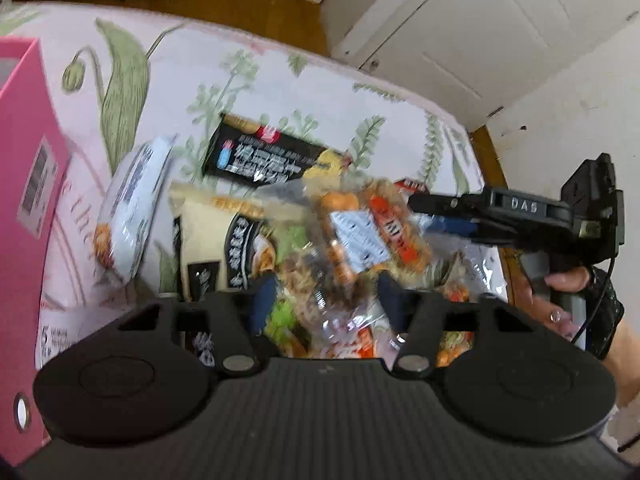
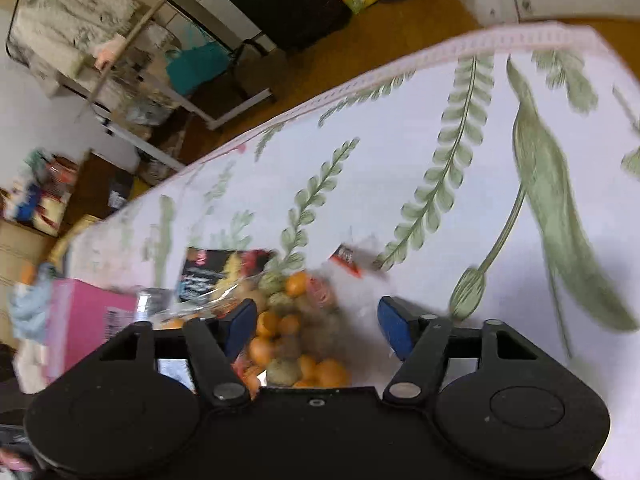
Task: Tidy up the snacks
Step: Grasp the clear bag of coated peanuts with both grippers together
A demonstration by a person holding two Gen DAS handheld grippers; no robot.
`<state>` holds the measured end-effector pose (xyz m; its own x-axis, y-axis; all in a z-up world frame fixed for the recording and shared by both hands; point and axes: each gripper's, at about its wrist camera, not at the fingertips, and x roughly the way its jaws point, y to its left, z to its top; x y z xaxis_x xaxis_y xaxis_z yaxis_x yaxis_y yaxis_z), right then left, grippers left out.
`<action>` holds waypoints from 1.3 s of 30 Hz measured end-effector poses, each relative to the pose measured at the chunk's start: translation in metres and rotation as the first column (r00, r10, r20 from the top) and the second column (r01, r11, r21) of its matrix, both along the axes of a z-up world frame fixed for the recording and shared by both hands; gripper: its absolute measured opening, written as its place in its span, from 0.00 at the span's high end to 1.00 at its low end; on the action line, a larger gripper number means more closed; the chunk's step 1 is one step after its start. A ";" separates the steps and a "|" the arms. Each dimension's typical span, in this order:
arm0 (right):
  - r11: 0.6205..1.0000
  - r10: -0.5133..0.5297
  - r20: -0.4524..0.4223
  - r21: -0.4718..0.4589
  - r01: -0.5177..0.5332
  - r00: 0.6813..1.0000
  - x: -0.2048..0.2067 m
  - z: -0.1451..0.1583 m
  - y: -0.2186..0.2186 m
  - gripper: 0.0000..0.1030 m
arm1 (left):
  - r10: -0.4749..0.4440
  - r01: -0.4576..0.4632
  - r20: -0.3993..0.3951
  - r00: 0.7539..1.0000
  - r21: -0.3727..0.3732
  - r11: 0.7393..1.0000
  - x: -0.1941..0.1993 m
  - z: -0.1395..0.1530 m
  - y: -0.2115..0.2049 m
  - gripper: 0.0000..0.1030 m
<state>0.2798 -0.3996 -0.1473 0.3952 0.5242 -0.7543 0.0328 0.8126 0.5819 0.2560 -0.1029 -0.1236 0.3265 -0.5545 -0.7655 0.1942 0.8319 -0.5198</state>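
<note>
Through my left wrist camera, the left gripper (image 1: 326, 300) sits at lower centre, its blue-padded fingers (image 1: 264, 304) flanking a crinkly clear plastic bag of orange and green snack pieces (image 1: 352, 236); blur keeps me from telling whether the pads actually press on it. Above the bag lie a flat black snack packet with white lettering (image 1: 260, 156), a cream and black pouch (image 1: 220, 236) and a white foil packet (image 1: 132, 208), all on the white cloth printed with green ferns (image 1: 168, 72). A pink cardboard box (image 1: 28, 152) fills the left edge. At right, a hand (image 1: 560, 300) holds my right gripper (image 2: 318, 328), whose fingers stand spread around the same bag without pinching it.
</note>
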 end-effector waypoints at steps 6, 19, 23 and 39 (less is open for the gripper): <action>0.996 0.076 0.015 -0.057 -0.075 0.997 -0.006 0.002 0.011 0.27 | 0.035 -0.036 0.020 0.999 0.027 0.999 -0.003 -0.002 -0.007 0.63; 0.978 0.114 0.019 -0.180 -0.109 0.993 -0.013 0.016 0.046 0.39 | -0.021 0.014 0.062 0.998 0.105 0.994 -0.005 0.002 -0.032 0.63; 0.982 0.083 0.046 -0.172 -0.074 0.995 -0.025 0.025 0.039 0.53 | -0.065 0.052 0.077 0.995 0.158 0.986 -0.014 0.011 -0.042 0.64; 0.964 0.057 -0.001 -0.261 -0.055 0.998 -0.072 0.072 0.071 0.61 | -0.113 0.109 0.027 0.993 0.106 0.988 -0.054 0.037 -0.011 0.64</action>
<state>0.2080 -0.3285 -0.0753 0.3761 0.3315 -0.8652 -0.0203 0.9365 0.3500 0.2017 -0.1138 -0.0862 0.2936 -0.5065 -0.8107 0.3040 0.8535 -0.4232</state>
